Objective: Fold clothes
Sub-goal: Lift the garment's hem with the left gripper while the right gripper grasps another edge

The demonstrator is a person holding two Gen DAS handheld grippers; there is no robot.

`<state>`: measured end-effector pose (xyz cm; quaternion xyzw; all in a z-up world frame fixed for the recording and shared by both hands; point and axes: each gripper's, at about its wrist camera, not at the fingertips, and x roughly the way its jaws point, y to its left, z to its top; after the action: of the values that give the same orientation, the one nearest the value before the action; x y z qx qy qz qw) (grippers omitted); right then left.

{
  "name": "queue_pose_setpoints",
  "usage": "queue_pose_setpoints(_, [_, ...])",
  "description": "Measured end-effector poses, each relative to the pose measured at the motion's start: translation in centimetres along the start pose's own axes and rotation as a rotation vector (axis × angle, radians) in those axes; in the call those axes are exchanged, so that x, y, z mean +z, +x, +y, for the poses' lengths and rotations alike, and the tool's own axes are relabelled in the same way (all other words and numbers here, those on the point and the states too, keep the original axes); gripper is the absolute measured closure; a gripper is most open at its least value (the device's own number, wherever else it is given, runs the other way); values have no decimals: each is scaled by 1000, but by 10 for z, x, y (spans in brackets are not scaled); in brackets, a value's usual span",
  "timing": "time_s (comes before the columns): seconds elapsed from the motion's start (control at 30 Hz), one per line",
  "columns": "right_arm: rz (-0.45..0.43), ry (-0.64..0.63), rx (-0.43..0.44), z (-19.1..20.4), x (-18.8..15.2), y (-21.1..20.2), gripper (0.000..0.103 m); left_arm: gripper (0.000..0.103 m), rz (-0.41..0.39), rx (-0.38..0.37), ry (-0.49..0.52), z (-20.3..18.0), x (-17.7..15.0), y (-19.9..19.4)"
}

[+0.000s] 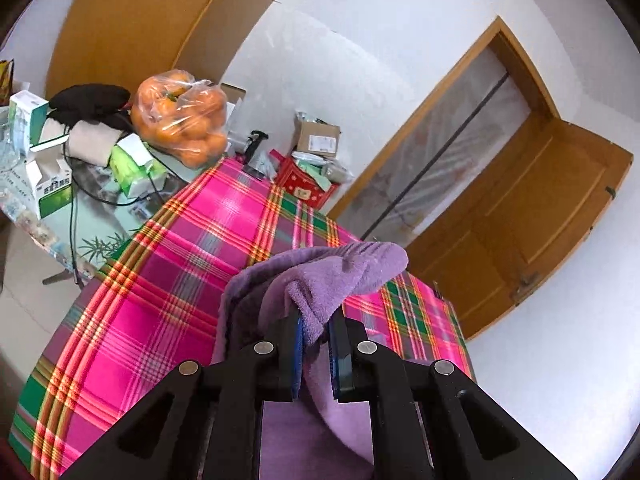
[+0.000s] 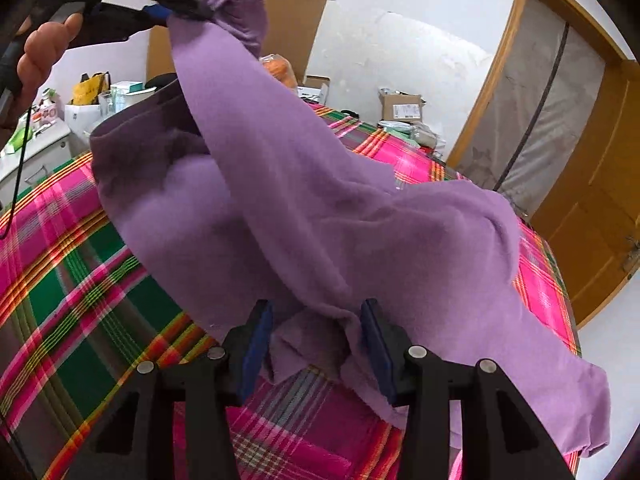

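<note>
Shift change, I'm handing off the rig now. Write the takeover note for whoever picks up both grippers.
Left gripper: shut on a bunched edge of the purple garment, held up high.
Right gripper: jaws set apart with a fold of the same garment between them; I cannot tell whether it is gripped.
Garment: hanging between the two grippers over the plaid tablecloth, lower part draping toward it.
Done: garment picked up.
Left: lay it flat, then make the folds; none shows yet.

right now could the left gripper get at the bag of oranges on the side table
Probably not as things stand. The left gripper is shut on the purple garment, which the right gripper also holds. The bag of oranges sits well beyond the plaid cloth, so it would need to let go first.
</note>
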<state>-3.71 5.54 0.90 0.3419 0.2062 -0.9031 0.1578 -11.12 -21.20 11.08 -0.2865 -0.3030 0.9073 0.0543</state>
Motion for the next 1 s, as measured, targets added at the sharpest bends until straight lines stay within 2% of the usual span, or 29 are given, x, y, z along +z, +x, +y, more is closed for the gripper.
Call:
queue_pose_setpoints(0.3, [-38, 66, -88, -18, 2, -7, 61, 92, -7, 21, -31, 11, 4, 1])
queue_pose_setpoints(0.67, [-34, 38, -98, -23, -3, -5, 61, 92, -19, 22, -52, 15, 12, 3])
queue_pose_setpoints(0.73, [-28, 58, -90, -24, -4, -6, 71, 92, -19, 25, -49, 15, 12, 3])
queue_pose_setpoints(0.8, [-30, 98, -69, -33, -2, -7, 87, 92, -20, 36, -45, 15, 13, 4])
queue_pose_setpoints(0.87, [-38, 126, -54, -42, -1, -9, 94, 92, -14, 39, -51, 17, 13, 6])
queue_pose_setpoints(1.0, [-75, 131, -62, -50, 3, -19, 96, 92, -11, 46, -56, 18, 13, 11])
